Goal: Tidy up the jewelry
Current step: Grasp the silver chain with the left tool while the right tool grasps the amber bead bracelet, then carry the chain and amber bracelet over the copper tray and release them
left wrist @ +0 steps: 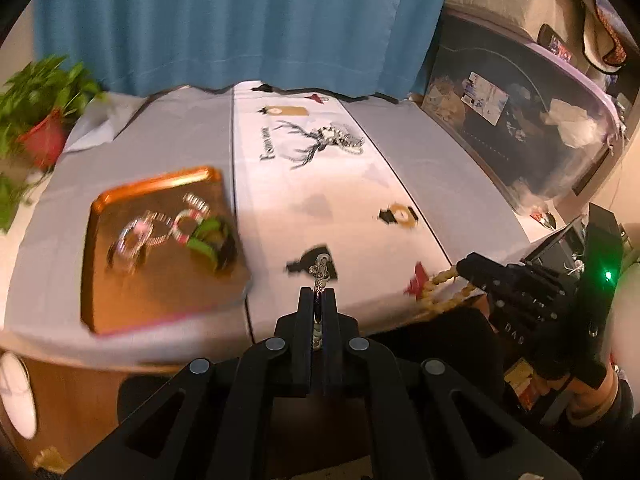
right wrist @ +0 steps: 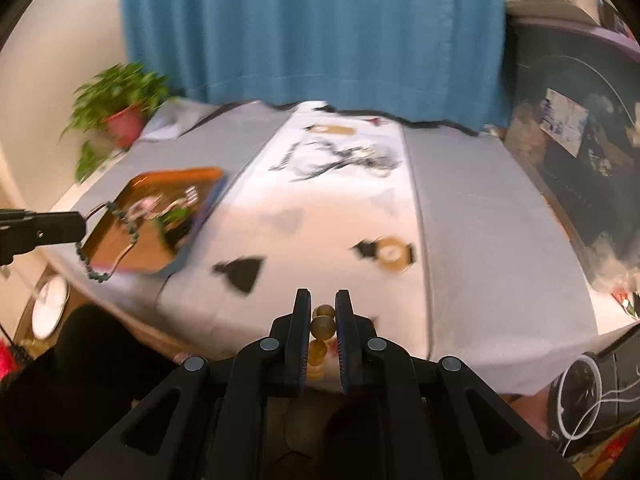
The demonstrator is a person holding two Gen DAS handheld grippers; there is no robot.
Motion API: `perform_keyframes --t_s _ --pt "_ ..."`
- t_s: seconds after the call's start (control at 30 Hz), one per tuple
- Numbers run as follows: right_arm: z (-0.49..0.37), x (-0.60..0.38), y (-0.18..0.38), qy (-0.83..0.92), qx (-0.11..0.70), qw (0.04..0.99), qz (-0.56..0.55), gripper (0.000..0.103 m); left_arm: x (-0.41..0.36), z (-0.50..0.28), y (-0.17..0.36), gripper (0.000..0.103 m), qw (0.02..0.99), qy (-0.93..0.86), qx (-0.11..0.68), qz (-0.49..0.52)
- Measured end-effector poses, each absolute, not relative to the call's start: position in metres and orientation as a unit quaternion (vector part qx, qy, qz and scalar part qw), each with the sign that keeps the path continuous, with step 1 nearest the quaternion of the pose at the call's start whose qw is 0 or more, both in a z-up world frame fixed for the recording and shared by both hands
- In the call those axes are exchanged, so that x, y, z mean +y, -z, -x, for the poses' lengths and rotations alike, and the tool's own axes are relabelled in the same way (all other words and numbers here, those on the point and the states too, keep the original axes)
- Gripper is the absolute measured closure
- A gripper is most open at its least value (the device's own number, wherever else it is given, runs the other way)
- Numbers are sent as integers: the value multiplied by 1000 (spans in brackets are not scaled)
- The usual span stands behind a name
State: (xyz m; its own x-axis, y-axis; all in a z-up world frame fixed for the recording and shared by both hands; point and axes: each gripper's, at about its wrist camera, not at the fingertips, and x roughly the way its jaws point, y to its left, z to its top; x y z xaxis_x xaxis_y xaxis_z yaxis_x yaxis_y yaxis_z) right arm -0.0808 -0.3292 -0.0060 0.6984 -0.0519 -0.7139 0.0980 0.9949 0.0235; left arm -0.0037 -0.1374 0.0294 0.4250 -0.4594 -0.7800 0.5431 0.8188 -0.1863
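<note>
Plainly, the left gripper is clamped tight on a thin dark-beaded necklace with a silver filigree clasp, whose strand dangles over the near edge of the orange rectangular tray. Meanwhile the right gripper pinches a string of round amber-yellow beads. Blurred bracelets, perhaps bangles, lie heaped in that tray on the grey-and-white tablecloth.
</note>
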Motion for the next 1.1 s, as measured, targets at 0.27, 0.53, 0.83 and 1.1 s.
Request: perform_keyframes --t_s 0.27,0.53,0.83,1.1 --pt "136 -254 6 -15 390 921 5 90 -89 53 -24 102 854 280 438 -25" --pt "158 -220 3 -49 392 918 23 90 -64 74 -26 102 863 270 426 -12" --pt "160 -207 -3 -52 389 919 37 90 -52 77 -31 102 871 266 413 -5" --pt "151 -203 -2 -55 394 916 43 90 -47 70 -30 102 871 261 416 3"
